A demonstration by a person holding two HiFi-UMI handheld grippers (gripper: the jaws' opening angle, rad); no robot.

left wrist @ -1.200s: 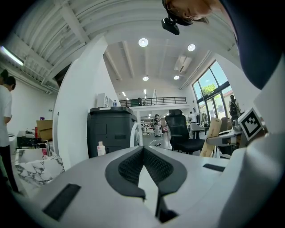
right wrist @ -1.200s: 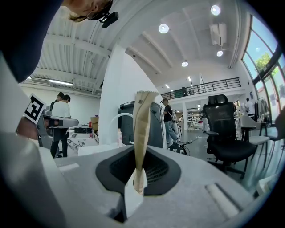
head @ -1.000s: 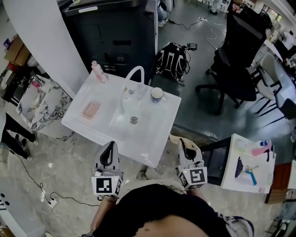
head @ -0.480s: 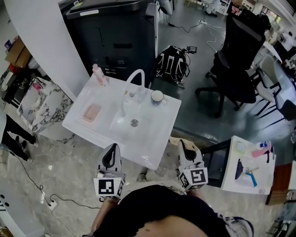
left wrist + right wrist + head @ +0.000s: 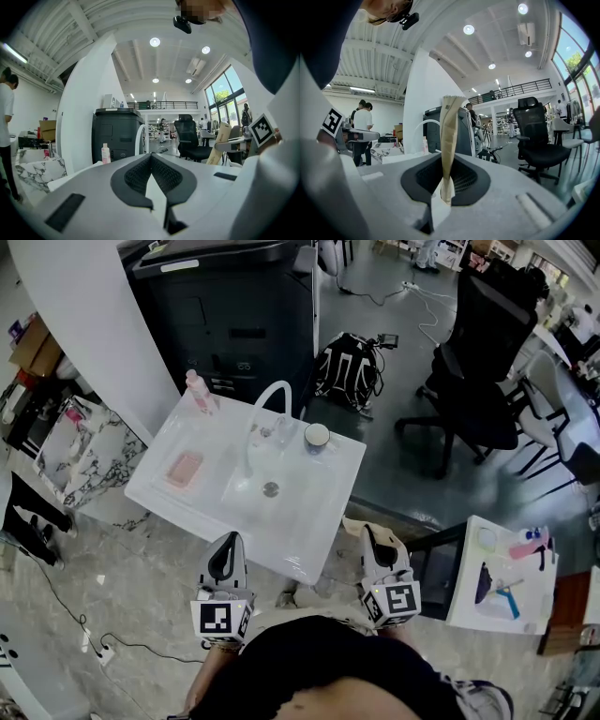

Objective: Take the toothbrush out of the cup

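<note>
The cup [image 5: 317,435] stands on the back right corner of a white sink unit [image 5: 187,502], right of the arched white faucet [image 5: 270,395]. From here I cannot make out a toothbrush in it. Both grippers hang low at the near side of the sink, well short of the cup. My left gripper [image 5: 228,540] is shut and empty, its pads meeting [image 5: 151,157]. My right gripper [image 5: 371,532] is also shut [image 5: 446,164]. A tan cardboard strip [image 5: 449,126] rises right in line with its jaws; I cannot tell whether it is pinched.
A pink bottle [image 5: 197,388] and a pink soap bar [image 5: 185,467] sit on the sink's left side. Behind it stand a black cabinet [image 5: 234,315], a backpack [image 5: 349,362] and an office chair [image 5: 478,362]. A small white table [image 5: 469,601] with oddments is at the right.
Only the head camera has shifted slightly. Neither gripper has moved and the cup stays where it was.
</note>
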